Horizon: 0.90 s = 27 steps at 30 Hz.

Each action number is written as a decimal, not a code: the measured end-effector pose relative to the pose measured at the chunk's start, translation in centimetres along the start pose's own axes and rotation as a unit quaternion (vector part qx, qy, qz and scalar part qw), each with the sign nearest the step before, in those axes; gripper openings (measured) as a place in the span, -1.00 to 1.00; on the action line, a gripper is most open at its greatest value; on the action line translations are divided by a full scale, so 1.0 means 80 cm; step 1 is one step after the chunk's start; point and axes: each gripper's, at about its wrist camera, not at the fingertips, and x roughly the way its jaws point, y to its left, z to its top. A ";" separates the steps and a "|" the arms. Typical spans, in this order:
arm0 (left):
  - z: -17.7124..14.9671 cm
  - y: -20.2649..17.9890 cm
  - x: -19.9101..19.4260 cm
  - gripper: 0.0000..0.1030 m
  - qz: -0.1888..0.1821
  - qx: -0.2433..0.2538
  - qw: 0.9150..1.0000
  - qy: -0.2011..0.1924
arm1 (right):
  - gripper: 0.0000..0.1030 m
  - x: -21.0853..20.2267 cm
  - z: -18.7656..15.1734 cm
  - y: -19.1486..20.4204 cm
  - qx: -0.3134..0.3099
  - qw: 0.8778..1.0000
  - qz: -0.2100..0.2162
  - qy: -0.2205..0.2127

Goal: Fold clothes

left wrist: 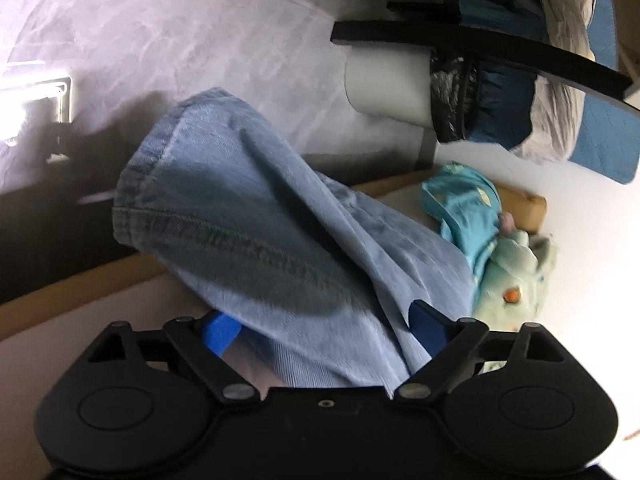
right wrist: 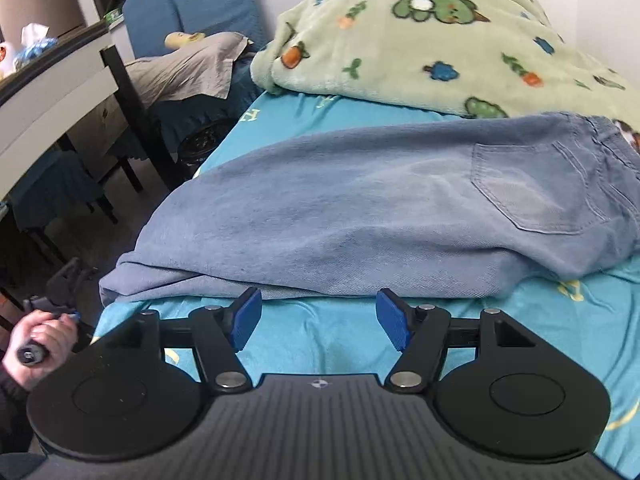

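On the bed (right wrist: pixel 328 344), one pair of jeans (right wrist: pixel 360 208), apparently folded.

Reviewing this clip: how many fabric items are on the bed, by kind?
Jeans: 1
Green fleece blanket with a cartoon print: 1
Turquoise bedsheet: 1
Total: 3

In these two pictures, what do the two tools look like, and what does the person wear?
Each tool is matte black: two round discs at the base, hinged link bars with silver rivets, and blue ribbed pads on the fingers. The right tool has a ridged top plate with a small round mark. The left tool has a smooth plate. A dark sleeve shows at the left hand.
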 end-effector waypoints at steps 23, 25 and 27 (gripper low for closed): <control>-0.104 -0.248 -0.040 -0.81 0.055 0.413 0.889 -0.189 | 0.28 -0.079 -0.009 -0.110 0.176 0.979 0.039 -0.090; -0.154 -0.290 -0.039 -0.81 0.049 0.476 0.854 -0.203 | 0.28 -0.089 -0.007 -0.114 0.158 0.981 0.025 -0.112; -0.214 -0.324 -0.031 -0.81 0.049 0.540 0.814 -0.210 | 0.29 -0.099 -0.006 -0.119 0.139 0.981 0.007 -0.133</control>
